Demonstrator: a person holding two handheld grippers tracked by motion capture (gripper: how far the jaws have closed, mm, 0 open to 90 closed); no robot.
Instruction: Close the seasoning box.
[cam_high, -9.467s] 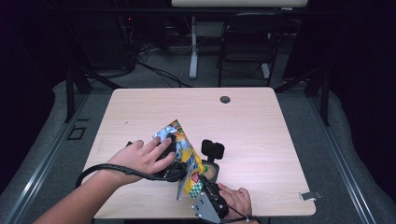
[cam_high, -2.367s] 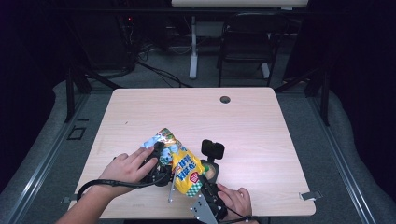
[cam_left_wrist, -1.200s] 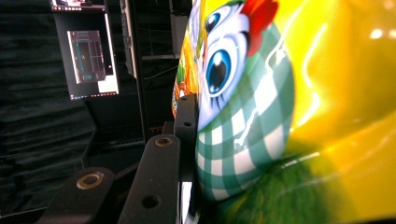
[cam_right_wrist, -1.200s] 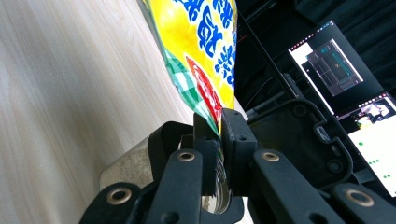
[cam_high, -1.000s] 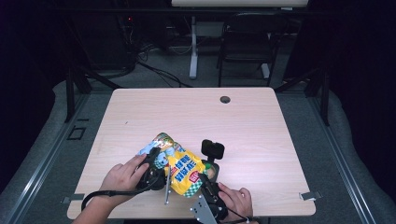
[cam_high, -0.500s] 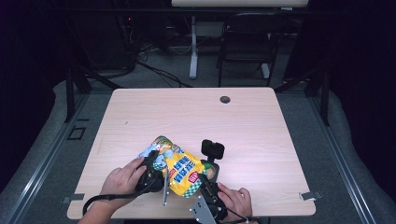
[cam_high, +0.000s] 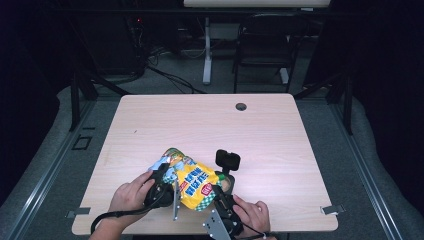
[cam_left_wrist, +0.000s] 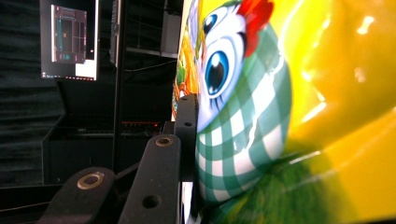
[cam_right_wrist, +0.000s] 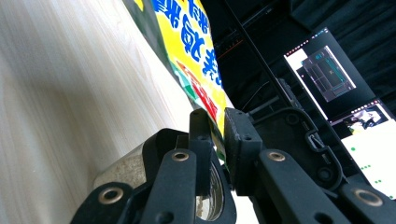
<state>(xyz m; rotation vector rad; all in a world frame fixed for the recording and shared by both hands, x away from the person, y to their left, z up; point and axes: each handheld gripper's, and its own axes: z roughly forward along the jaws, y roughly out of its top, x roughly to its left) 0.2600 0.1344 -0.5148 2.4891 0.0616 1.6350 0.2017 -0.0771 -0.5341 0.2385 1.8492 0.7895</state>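
A yellow snack bag (cam_high: 195, 182) with blue lettering and a cartoon bird lies tilted near the table's front edge, held from both sides. My left gripper (cam_high: 166, 176) is shut on its left part. In the left gripper view one black finger (cam_left_wrist: 186, 135) presses against the bag (cam_left_wrist: 280, 93), which hides the other. My right gripper (cam_high: 216, 192) pinches the bag's right edge. Its jaws have just been opening a little, and the thin edge of the bag (cam_right_wrist: 187, 42) still sits between them in the right gripper (cam_right_wrist: 219, 128) view.
The light wooden table (cam_high: 250, 125) has a small round hole (cam_high: 241, 106) near its far edge. A black boxy thing (cam_high: 227, 160) on a tan base stands just right of the bag. Chairs and cables lie beyond the table; lit screens (cam_right_wrist: 327, 70) hang in the dark room.
The bag has gone from standing on edge to lying flatter, face up. My left hand has drawn back toward the front edge with it. The right hand has stayed put.
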